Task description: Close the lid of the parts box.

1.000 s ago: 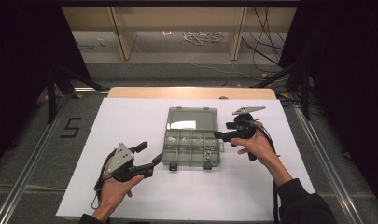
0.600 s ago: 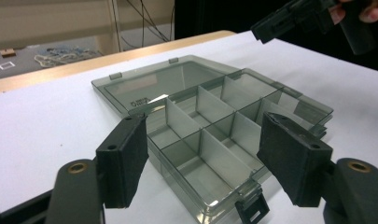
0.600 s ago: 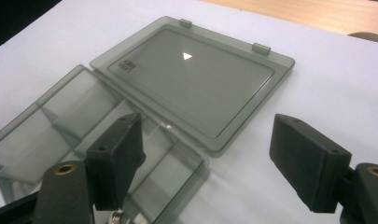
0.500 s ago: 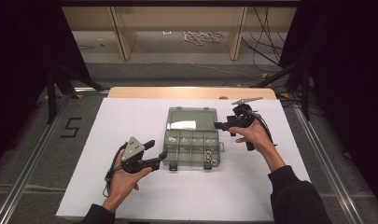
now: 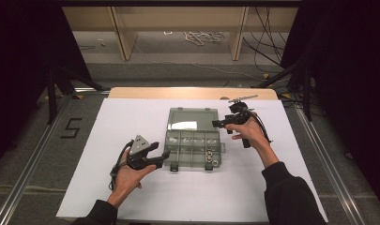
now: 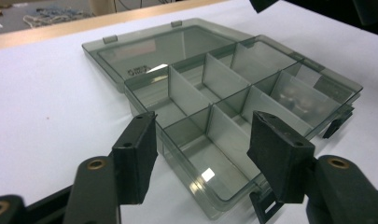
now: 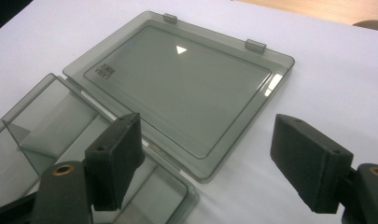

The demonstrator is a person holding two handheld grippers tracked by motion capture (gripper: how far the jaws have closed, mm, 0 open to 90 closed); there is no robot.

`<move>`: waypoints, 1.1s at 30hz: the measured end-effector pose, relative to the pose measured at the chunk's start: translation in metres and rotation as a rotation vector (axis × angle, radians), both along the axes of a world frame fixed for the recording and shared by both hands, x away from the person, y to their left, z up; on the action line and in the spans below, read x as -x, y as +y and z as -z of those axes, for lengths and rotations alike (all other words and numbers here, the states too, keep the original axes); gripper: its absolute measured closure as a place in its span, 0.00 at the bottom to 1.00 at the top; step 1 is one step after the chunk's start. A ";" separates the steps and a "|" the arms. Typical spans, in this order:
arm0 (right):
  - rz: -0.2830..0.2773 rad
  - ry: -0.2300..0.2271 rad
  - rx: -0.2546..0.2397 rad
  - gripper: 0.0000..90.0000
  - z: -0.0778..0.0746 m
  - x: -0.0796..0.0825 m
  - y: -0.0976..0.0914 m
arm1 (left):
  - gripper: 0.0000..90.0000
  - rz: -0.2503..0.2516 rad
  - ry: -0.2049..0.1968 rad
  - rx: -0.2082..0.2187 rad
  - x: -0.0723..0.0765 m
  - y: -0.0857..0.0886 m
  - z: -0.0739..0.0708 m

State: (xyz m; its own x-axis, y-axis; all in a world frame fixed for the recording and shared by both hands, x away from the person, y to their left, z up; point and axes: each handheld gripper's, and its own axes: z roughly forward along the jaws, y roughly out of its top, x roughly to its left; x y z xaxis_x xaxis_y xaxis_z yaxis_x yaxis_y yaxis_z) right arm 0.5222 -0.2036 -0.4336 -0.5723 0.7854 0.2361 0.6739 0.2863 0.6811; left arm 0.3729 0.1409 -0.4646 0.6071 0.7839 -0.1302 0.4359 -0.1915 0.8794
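I see a clear smoke-grey compartment box point(image 5: 192, 145) lying open at the middle of the white surface point(image 5: 131, 117), its lid point(image 5: 190, 119) folded flat toward the far edge. Small metal parts point(image 5: 209, 154) sit in a compartment at the box's near right corner; what they are I cannot tell.

My left tongs point(image 5: 162, 157) hover just beside the box's near left corner, jaws spread wide and gripping nothing. In the left gripper view, the left tongs point(image 6: 200, 154) frame the near left compartments of the box point(image 6: 233, 107) between the two black jaws, above the box's rim rather than touching it.

My right tongs point(image 5: 219, 123) are raised at the box's far right side, beside the lid. In the right gripper view, the right tongs point(image 7: 205, 158) stand wide apart and empty over the lid point(image 7: 177, 84), whose two hinge tabs point toward the wooden far edge of the surface point(image 7: 336, 56).
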 end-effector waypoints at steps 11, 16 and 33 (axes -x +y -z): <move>0.011 0.041 0.016 0.33 0.007 -0.013 0.006 | 0.57 0.036 0.072 -0.084 -0.009 -0.004 0.005; 0.031 0.055 0.010 0.31 0.013 -0.018 0.009 | 0.62 0.038 0.092 -0.109 -0.011 -0.005 0.004; 0.064 0.127 0.042 0.32 0.031 -0.027 0.018 | 0.76 0.047 0.147 -0.137 -0.019 -0.006 0.010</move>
State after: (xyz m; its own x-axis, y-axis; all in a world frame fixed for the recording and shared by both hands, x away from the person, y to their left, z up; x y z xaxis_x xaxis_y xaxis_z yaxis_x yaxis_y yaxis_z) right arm 0.5491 -0.1857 -0.4649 -0.4887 0.8298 0.2694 0.7717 0.2670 0.5773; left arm 0.3920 0.1350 -0.4742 0.6261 0.7713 -0.1142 0.5452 -0.3284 0.7713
